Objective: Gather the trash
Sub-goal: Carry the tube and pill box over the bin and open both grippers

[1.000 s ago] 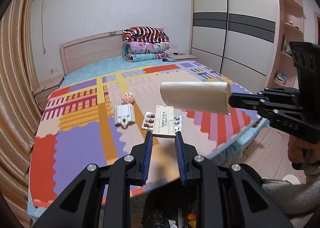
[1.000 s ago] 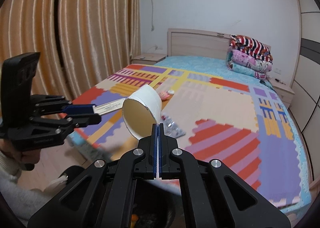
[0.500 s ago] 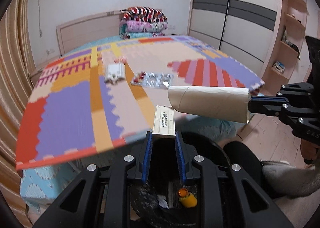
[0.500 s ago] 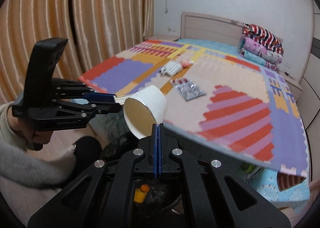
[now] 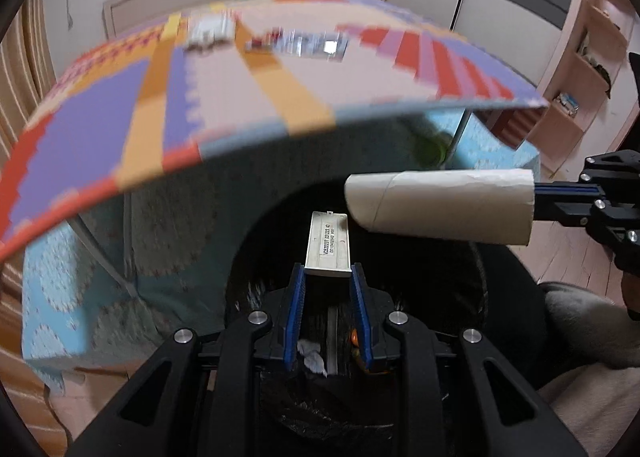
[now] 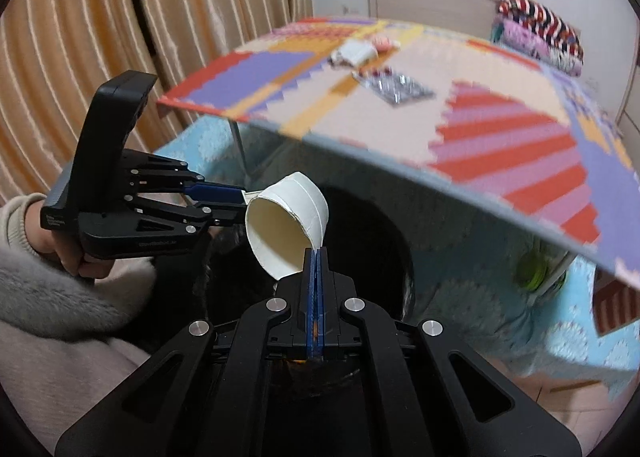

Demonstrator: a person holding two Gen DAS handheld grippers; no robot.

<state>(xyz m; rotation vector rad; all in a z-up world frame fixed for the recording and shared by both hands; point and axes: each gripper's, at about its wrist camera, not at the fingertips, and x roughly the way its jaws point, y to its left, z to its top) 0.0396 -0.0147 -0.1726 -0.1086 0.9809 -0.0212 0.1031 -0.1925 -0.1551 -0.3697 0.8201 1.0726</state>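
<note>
Since a second ago I've sunk both grippers below the mat's edge, so the left gripper (image 5: 327,277), clamped on the flat box (image 5: 328,243), and the right gripper (image 6: 316,257), pinching the cardboard tube (image 6: 286,231), hang over the black bin (image 5: 460,273) for dropping.

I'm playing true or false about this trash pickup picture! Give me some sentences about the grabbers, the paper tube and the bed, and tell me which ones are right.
1. The right gripper pinches the rim of the cardboard tube. True.
2. The left gripper is empty. False: it holds a flat white box between its blue pads.
3. Both grippers hang over a dark bin beside the bed. True.
4. The silver pill packs are already in the bin. False: they lie on the colourful mat on the bed.
5. The tube lies on the floor. False: it is held up in the air.
</note>
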